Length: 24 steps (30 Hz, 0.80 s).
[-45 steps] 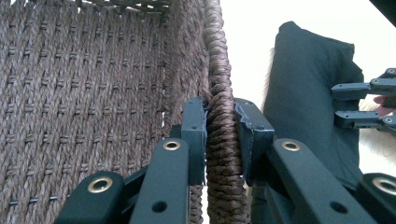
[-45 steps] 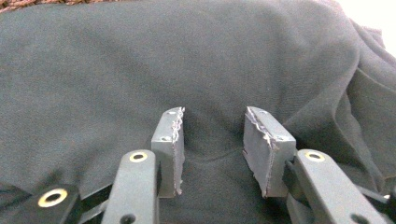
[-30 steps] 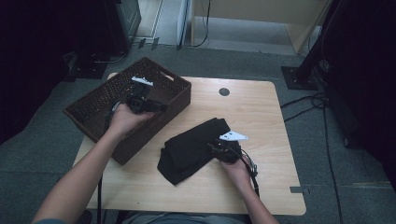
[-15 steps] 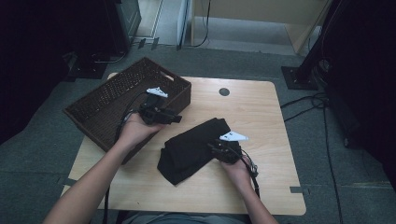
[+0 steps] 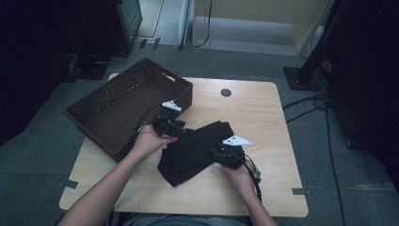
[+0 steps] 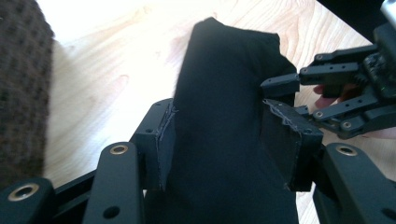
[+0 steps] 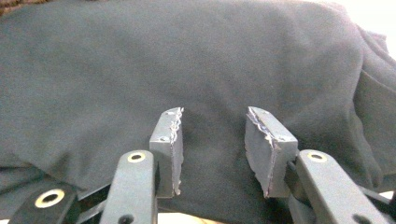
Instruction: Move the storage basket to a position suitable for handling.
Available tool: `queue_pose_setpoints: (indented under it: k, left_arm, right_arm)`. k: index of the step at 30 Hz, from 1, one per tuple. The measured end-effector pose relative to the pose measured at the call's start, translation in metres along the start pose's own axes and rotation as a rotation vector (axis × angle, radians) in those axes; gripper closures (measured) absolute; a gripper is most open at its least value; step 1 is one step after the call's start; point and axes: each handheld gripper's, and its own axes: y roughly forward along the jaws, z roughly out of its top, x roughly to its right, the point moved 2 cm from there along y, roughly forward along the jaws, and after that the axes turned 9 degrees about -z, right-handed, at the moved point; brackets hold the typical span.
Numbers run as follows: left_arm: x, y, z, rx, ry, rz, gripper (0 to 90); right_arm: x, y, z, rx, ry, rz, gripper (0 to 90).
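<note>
Your left gripper (image 5: 184, 131) sits at the near-left edge of the black folded garment (image 5: 197, 151), just beside the front corner of the woven basket (image 5: 126, 104). Its jaws have just been opening, and in the left gripper view the left gripper (image 6: 219, 140) straddles a ridge of the black folded garment (image 6: 224, 116): the cloth rises between the two pads, close to both, but you cannot tell for certain that they press on it, so count this gripper as released around the fabric.

Your right gripper (image 5: 217, 153) rests on the right side of the garment, with your hand behind it near the front edge of the worktop (image 5: 263, 113). In the right gripper view the right gripper (image 7: 212, 140) has its jaws parted, and the black folded garment (image 7: 187, 70) lies smooth beneath and beyond them; no fold is pinched between the pads, so it too is released.

The garment lies flat on the worktop near its middle, running diagonally from the near left toward the far right, apart from the basket. The basket stands at the far-left corner, partly overhanging the edge. From the left gripper view your right gripper (image 6: 299, 95) shows at the garment's far side, touching its edge.
</note>
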Motion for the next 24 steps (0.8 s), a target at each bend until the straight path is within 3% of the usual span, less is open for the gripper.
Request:
queue_pose_setpoints:
  k: [15,24]
  left_arm:
    - [-0.006,0.037,-0.012,-0.070,0.044,0.010,40.9]
    - [-0.018,0.045,-0.015,-0.082,0.014,0.008,38.3]
  right_arm:
    - [-0.008,-0.009,-0.004,-0.027,0.007,0.005,56.5]
    - [-0.006,0.000,-0.007,-0.026,-0.021,-0.001,60.3]
